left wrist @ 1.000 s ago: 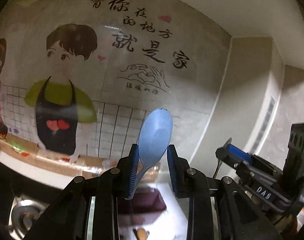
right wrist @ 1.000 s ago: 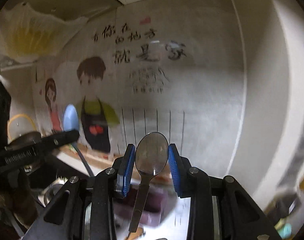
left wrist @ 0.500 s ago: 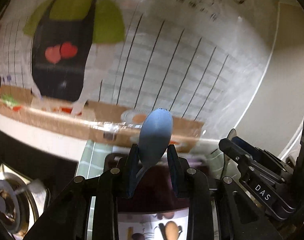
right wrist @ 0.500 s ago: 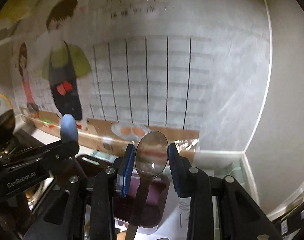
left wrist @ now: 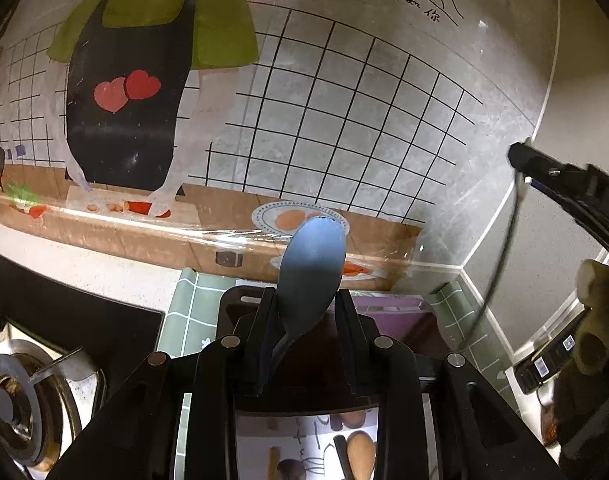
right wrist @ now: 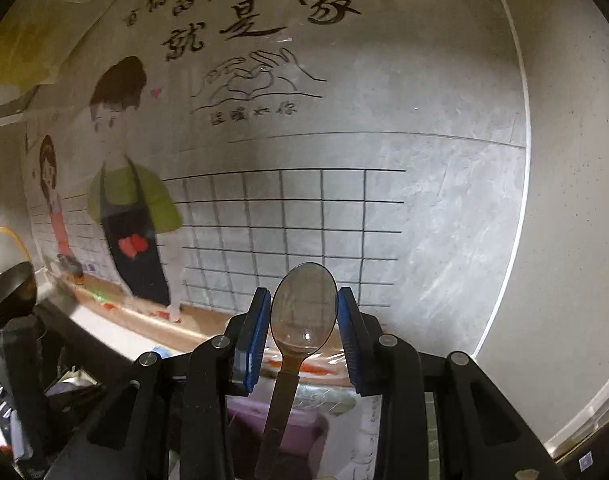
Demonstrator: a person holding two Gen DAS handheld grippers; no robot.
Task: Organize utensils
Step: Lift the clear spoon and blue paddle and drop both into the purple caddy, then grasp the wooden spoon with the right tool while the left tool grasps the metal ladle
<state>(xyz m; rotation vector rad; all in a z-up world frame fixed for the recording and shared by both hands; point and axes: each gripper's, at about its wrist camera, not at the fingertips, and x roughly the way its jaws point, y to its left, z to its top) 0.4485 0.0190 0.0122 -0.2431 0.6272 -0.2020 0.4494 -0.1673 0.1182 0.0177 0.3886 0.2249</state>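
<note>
- My left tongs (left wrist: 304, 312) were clamped on a blue plastic spoon (left wrist: 310, 264), bowl upright.
- My right tongs (right wrist: 304, 332) were clamped on a clear brownish plastic spoon (right wrist: 302, 312).

The wall mural (right wrist: 264, 128) carries brush writing "就是家" at 12 o'clock, and smaller "温暖如你" under it.

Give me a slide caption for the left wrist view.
Left gripper holds a blue spoon above a dark tray, facing a cartoon wall mural.
</note>
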